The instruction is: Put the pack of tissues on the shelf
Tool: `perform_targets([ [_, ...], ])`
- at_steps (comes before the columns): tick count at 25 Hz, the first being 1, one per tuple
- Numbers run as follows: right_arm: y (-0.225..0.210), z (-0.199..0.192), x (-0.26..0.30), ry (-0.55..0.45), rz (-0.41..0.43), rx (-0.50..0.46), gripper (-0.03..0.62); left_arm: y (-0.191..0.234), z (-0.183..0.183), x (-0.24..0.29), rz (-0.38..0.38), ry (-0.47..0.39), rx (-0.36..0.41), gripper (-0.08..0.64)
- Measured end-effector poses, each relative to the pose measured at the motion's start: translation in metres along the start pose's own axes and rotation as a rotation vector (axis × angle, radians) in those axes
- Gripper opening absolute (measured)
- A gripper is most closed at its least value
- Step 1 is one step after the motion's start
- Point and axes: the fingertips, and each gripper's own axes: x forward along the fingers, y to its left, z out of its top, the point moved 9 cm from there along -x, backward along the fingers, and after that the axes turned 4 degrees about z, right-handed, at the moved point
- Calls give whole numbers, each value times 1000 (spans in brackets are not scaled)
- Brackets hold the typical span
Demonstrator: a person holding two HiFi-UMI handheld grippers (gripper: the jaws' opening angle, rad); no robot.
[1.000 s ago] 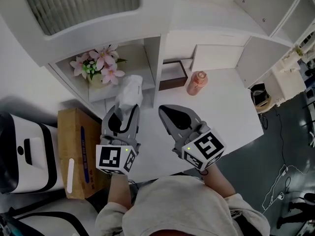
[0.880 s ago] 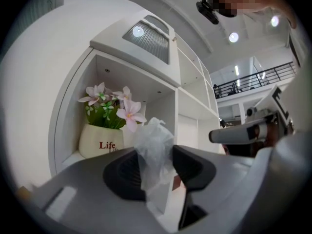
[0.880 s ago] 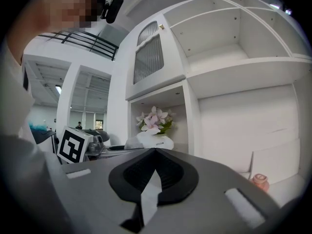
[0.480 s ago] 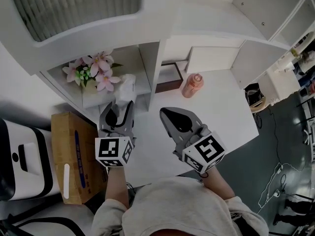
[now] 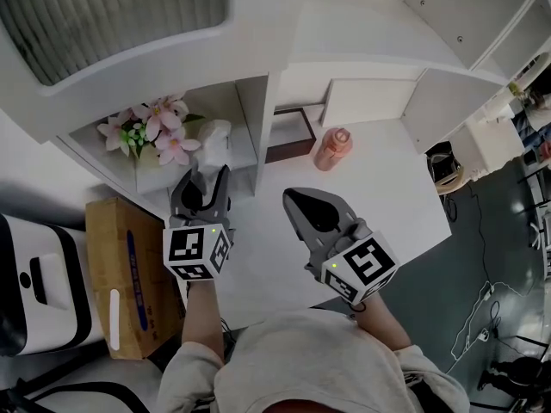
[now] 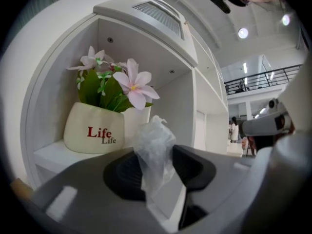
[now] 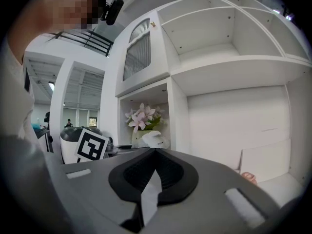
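Observation:
The pack of tissues (image 5: 213, 136), white in crinkled clear wrap, sits in the low shelf compartment (image 5: 246, 151), just right of the flower pot (image 5: 145, 136). My left gripper (image 5: 208, 174) is shut on the near end of its wrap and points level into the compartment. In the left gripper view the tissue pack (image 6: 154, 147) stands between the jaws, with the "Life" pot (image 6: 99, 129) behind it to the left. Whether the pack rests on the shelf board is hidden. My right gripper (image 5: 291, 195) hangs shut and empty over the white table (image 5: 396, 188).
A pink bottle (image 5: 333, 148) stands on the table near a dark frame (image 5: 290, 135) at the shelf's foot. A cardboard box (image 5: 129, 274) and a white-and-black appliance (image 5: 34, 282) sit on the floor at the left. Upper shelf compartments (image 7: 234, 28) stand bare.
My left gripper has carried the tissue pack forward and a little down, into the compartment beside the flowers. The right gripper has hardly moved.

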Motion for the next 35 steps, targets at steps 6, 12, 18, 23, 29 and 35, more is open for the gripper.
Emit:
perform_targets([
  [6, -6, -1, -3, 3, -11, 4, 0, 1, 2, 14, 25, 19, -13, 160],
  [12, -10, -3, -7, 9, -20, 8, 0, -6, 5, 23, 83, 45, 73, 160],
  [18, -12, -4, -10, 7, -20, 8, 0, -8, 6, 25, 96, 50, 100, 177],
  [23, -11, -2, -13, 10, -13, 3, 0, -5, 7, 25, 103, 59, 90, 275],
  [29, -10, -1, -17, -3, 1, 1, 0, -1, 8, 16, 128, 33, 80, 365],
  [35, -5, 1, -19, -6, 33, -4, 0, 1, 9, -7, 129, 15, 46, 361],
])
